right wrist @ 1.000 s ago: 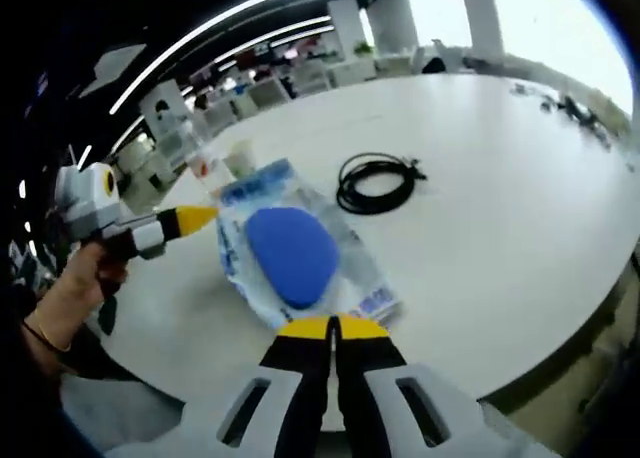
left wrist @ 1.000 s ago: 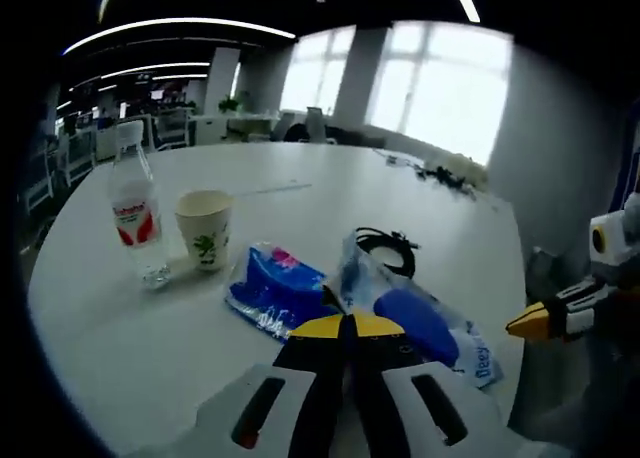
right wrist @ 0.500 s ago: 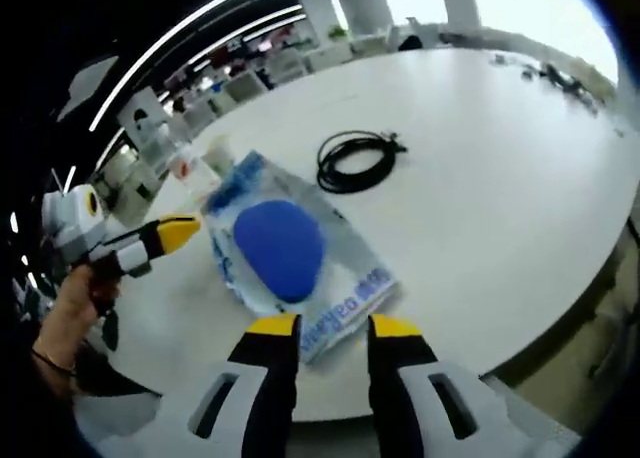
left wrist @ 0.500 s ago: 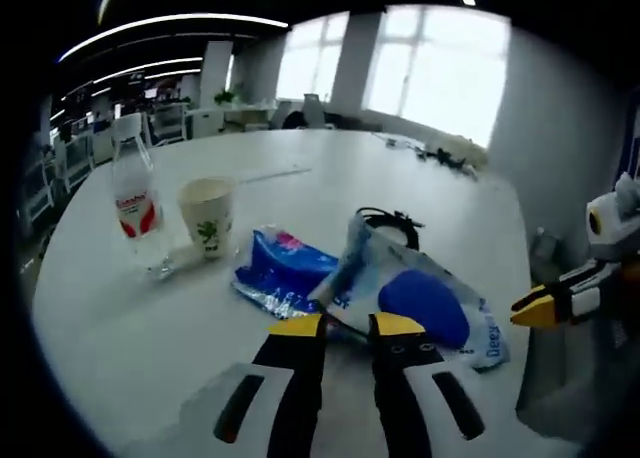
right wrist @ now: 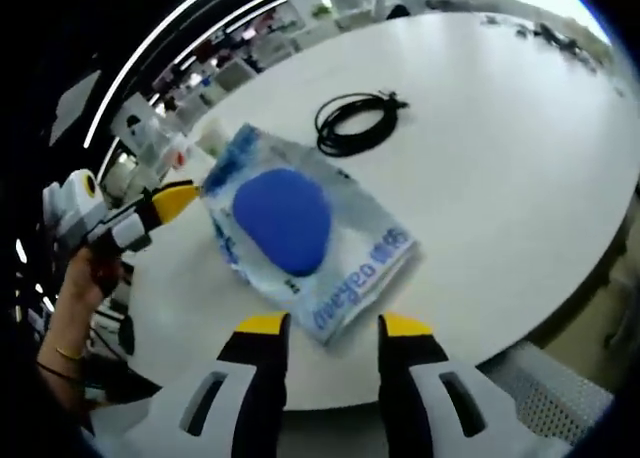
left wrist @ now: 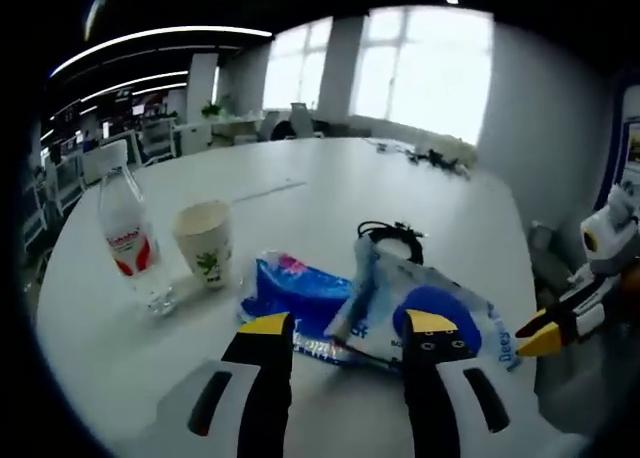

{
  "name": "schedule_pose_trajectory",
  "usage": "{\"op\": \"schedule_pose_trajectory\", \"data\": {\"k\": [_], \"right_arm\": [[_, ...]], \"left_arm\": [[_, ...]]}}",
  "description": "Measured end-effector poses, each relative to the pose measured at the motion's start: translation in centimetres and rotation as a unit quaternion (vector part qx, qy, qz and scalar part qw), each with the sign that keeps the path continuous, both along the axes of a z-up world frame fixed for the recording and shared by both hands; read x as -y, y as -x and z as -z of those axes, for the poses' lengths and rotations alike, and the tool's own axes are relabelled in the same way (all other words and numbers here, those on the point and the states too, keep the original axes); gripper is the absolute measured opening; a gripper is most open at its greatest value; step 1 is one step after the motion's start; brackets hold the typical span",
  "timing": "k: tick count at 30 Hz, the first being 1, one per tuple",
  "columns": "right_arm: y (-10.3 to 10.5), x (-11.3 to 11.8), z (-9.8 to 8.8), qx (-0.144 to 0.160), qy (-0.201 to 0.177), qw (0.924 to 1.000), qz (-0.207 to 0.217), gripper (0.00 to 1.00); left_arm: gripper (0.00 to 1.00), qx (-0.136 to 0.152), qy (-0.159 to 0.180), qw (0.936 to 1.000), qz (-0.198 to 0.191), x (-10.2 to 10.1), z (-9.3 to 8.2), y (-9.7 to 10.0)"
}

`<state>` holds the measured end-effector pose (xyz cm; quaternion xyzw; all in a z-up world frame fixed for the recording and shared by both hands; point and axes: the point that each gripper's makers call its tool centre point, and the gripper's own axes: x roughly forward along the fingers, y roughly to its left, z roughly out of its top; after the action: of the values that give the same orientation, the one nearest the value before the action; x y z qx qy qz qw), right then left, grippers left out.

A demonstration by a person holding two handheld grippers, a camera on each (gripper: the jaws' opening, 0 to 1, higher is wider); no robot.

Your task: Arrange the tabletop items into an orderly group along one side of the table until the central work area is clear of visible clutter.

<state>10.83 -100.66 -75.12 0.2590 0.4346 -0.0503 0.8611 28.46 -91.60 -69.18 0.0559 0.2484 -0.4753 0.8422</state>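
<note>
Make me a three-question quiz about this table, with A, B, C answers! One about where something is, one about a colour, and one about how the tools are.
1. What stands right beside the clear plastic water bottle with the red label?
A. a white paper cup with a green print
B. a coiled black cable
C. a glass jar

2. What colour is the rounded thing inside the clear plastic bag?
A. red
B. blue
C. green

3. How do the left tool and the right tool stand?
A. both open
B. both shut
C. one holds the cup

Answers: 1 A, the cup stands next to the bottle. 2 B, it shows blue through the bag. 3 A, each tool's yellow tips are apart.
</note>
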Motion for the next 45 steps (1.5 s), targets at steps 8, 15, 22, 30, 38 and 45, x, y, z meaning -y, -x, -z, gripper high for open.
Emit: {"op": "schedule_pose_trajectory", "data": {"k": [8,15,22,30,38,45], "right_arm": [[-0.2,-0.4,0.6,-0.007,-0.004,1.0,0.003,0.27],[-0.1,-0.6,1.3,-0.017,-0.002,0.9998,-0.006,0.16],[-0.1,-0.7,1.2,-0.014,-0.013,0.9998,-0.001,0.1],[-0.2,-0.5,0.9,-0.008,-0.011,0.9999,-0.004,0.02],[-0.1,0.3,-0.1,0.005,0.003,0.9999,-0.009,0.0],[-0.3,0.9,-0.6,0.013,0.012,0.9997,-0.015,0.0]], "left_arm": [[0.34,0.003,-0.023,0.9996,0.016,0.9,1.0,-0.6],[0.18,0.007,-0.038,0.999,0.023,0.8,1.6,-0.8],[0.12,0.004,-0.048,0.9981,0.038,0.9,2.1,-0.2],[0.05,-0.009,-0.048,0.9977,0.046,1.0,2.4,0.4],[0.02,0.006,-0.053,0.9973,0.052,1.1,1.7,1.2],[0.01,0.005,-0.057,0.9975,0.043,0.8,1.5,1.3]]}}
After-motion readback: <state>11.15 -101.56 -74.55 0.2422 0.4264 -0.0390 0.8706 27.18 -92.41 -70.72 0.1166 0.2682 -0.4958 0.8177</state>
